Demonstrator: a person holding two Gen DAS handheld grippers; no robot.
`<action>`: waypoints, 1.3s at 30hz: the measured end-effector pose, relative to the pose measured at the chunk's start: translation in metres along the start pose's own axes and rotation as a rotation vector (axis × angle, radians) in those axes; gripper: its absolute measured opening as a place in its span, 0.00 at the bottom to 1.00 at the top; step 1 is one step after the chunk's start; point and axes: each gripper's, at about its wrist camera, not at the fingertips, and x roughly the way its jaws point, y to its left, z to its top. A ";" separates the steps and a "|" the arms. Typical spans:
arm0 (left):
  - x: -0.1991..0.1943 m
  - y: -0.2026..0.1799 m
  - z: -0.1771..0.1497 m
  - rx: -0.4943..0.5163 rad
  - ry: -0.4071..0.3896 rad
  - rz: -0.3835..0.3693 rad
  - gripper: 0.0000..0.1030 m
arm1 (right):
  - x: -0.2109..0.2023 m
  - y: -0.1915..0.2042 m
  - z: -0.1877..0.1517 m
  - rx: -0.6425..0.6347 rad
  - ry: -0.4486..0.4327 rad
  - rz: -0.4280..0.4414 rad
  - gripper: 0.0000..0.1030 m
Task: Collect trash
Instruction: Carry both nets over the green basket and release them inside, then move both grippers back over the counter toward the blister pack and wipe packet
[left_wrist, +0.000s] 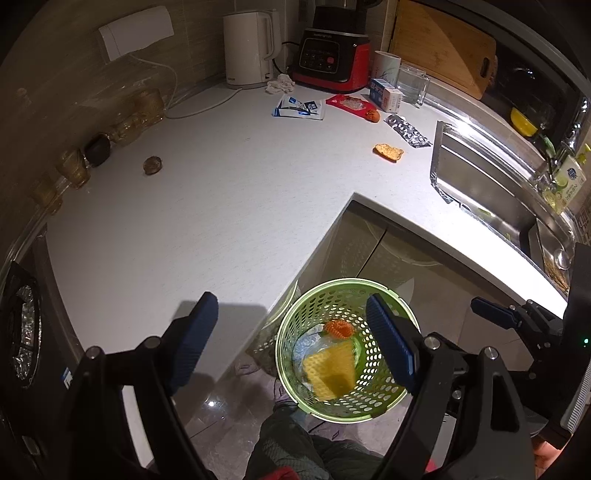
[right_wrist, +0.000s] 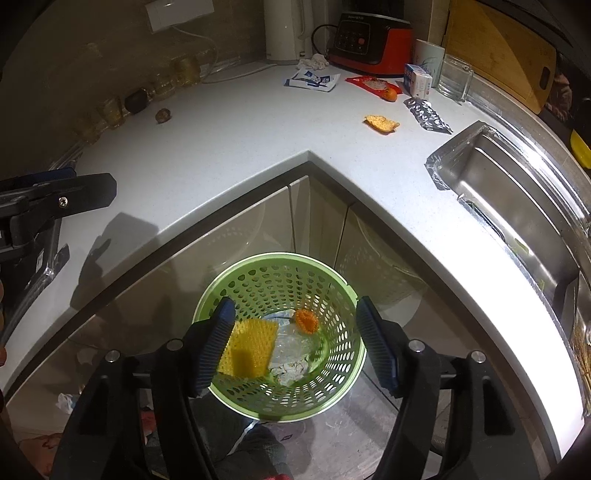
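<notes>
Partly hidden sponge, right gripper finger overlapping

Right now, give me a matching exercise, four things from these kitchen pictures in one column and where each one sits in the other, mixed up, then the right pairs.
Things
1. yellow sponge
2. orange peel
3. blister pack
4. white kettle

Places
A. by the sink corner
B. back of the counter, beside the red blender base
C. inside the green basket
D. open counter, alone

Pairs: 1-C, 2-D, 3-A, 4-B
</notes>
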 end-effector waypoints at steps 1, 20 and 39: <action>-0.001 0.000 0.000 0.001 -0.001 0.001 0.76 | -0.001 0.000 0.000 -0.001 -0.002 -0.001 0.67; -0.011 -0.006 0.006 0.015 -0.028 0.000 0.82 | -0.018 -0.009 0.007 0.003 -0.044 -0.017 0.77; 0.115 -0.003 0.192 0.008 -0.025 -0.048 0.92 | 0.033 -0.085 0.140 0.143 -0.136 -0.131 0.97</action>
